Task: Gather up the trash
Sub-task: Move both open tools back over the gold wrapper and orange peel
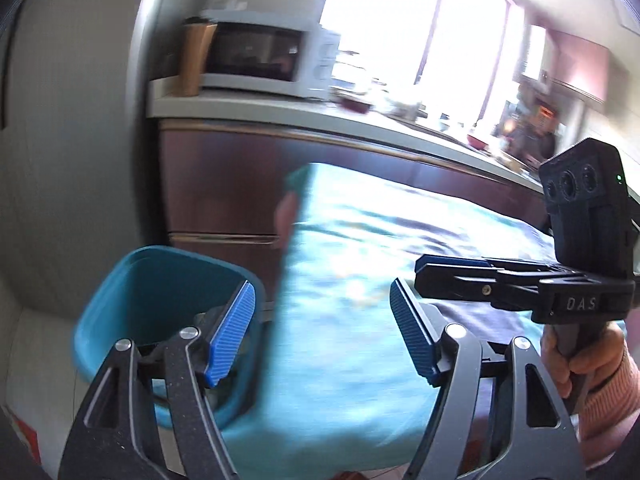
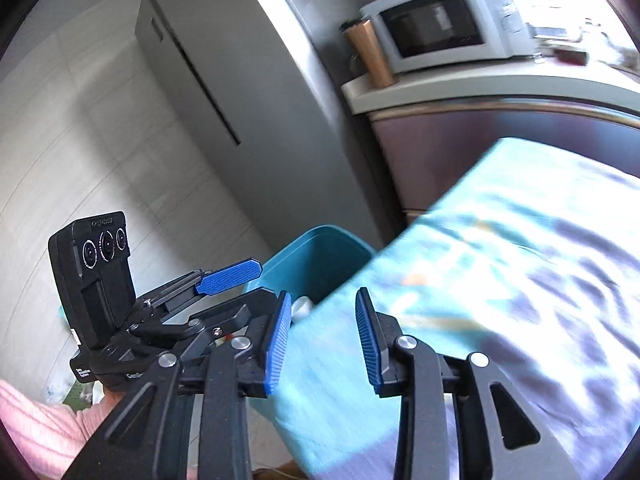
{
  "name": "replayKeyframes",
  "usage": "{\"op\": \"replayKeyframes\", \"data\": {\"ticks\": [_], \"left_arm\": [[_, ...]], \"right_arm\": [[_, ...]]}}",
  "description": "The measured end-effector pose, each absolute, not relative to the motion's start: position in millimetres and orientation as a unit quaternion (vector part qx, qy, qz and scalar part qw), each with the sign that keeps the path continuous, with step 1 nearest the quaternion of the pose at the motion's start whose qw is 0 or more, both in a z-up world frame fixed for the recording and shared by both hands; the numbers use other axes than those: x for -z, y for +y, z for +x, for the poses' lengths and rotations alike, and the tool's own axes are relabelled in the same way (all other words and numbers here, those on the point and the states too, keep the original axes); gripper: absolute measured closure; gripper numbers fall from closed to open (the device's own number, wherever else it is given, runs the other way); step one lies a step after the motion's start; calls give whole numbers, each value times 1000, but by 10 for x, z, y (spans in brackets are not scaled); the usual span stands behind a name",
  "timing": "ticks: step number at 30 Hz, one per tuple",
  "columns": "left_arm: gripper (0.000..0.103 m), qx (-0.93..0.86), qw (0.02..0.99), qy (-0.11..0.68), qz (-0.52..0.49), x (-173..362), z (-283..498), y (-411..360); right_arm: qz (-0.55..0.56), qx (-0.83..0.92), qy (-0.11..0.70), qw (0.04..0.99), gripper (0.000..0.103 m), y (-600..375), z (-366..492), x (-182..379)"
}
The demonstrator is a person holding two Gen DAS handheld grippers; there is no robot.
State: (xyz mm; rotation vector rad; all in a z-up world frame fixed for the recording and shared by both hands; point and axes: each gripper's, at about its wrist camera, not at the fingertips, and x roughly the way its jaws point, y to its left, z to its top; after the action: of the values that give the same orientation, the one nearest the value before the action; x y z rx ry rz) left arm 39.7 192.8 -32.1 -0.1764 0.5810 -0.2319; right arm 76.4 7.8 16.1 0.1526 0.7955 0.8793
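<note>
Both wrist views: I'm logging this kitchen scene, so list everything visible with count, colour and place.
bin: one, teal, on the floor at the table's corner; something pale inside
tablecloth: one, light blue patterned, covering the table
microwave: one, white, on the counter
tumbler: one, copper, left of the microwave
counter: one, pale top over dark cabinets
fridge: one, grey, left of the counter
window: one, bright, behind the counter
left gripper: black, blue pads, open, empty
right gripper: black, blue pads, open, empty
</note>
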Motion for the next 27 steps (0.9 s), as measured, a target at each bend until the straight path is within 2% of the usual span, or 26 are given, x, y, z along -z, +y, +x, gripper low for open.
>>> {"op": "replayKeyframes", "data": {"ticks": [21, 25, 27], "left_arm": [[33, 378, 861, 341, -16, 449, 361, -475], [33, 404, 844, 353, -2, 521, 317, -779], [33, 413, 837, 360, 1, 552, 312, -871]], "right_arm": [[161, -124, 339, 919, 70, -2423, 130, 5], [185, -75, 345, 917, 68, -2805, 110, 138], [205, -64, 350, 912, 65, -2948, 98, 230]]}}
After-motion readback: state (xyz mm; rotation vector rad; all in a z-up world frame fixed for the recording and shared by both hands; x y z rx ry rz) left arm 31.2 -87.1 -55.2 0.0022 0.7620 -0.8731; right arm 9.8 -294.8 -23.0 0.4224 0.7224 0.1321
